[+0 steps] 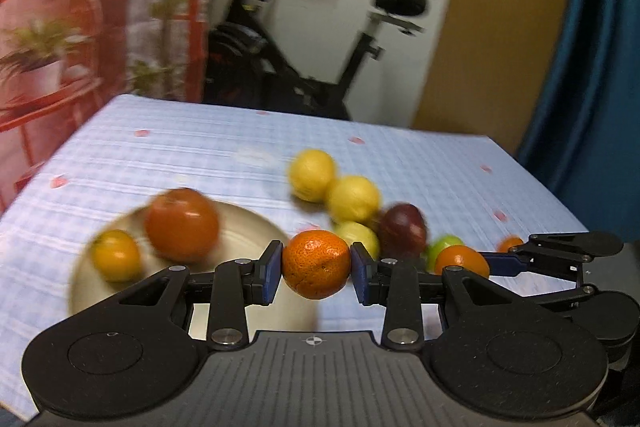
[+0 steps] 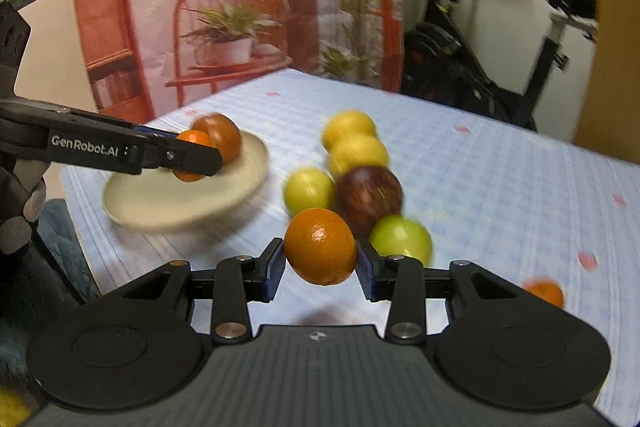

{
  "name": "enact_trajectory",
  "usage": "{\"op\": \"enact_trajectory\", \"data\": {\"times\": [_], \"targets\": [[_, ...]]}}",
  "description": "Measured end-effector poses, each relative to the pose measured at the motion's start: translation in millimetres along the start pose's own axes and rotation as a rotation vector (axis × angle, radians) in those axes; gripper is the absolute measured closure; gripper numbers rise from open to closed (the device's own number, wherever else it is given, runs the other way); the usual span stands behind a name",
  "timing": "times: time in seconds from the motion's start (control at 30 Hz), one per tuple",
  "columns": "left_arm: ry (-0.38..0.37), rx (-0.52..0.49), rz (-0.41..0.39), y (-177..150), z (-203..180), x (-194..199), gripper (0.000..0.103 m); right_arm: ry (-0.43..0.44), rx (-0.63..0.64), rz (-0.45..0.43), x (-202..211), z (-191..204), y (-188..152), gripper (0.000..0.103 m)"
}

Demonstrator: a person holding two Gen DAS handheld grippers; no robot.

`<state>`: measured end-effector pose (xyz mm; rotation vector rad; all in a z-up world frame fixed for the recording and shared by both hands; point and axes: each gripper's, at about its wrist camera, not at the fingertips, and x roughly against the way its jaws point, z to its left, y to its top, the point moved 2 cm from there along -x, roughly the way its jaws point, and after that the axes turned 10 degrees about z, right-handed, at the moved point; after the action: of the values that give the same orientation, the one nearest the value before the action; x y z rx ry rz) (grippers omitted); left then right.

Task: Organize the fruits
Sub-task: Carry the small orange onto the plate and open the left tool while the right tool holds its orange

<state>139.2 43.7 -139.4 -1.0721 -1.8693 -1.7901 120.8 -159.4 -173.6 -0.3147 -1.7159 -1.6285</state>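
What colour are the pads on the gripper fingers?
Blue pads, closed on an orange; clearest in the left wrist view.

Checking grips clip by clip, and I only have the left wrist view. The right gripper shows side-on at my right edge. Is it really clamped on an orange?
Observer: Yes. The right wrist view shows both blue pads of the right gripper pressing a smooth orange.
Operator: What is half hidden behind my right finger?
Observer: A whole green apple, touching the dark red apple.
Operator: Any lettering on the left gripper?
Observer: Yes, GenRobot.AI on the side of the left gripper, which is shut on its pitted orange.
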Motion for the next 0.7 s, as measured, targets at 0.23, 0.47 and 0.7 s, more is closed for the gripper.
{"op": "enact_trajectory", "data": {"times": [0.23,0.47,0.7], "targets": [[0.110,0.126,0.008,0.3,52.0,0.9,0.065,0.083,0.114,-0.016,-35.2,34.2,57.2,0.063],[0.182,0.163,0.062,0.2,71.3,-9.2,0.065,0.094,0.252,0.065,-101.0,70.8,85.1,0.063],[0.223,0.248,0.102,-6.2,90.1,-12.4,0.065,0.058,0.284,0.118,-141.2,75.9,89.3,0.063]]}}
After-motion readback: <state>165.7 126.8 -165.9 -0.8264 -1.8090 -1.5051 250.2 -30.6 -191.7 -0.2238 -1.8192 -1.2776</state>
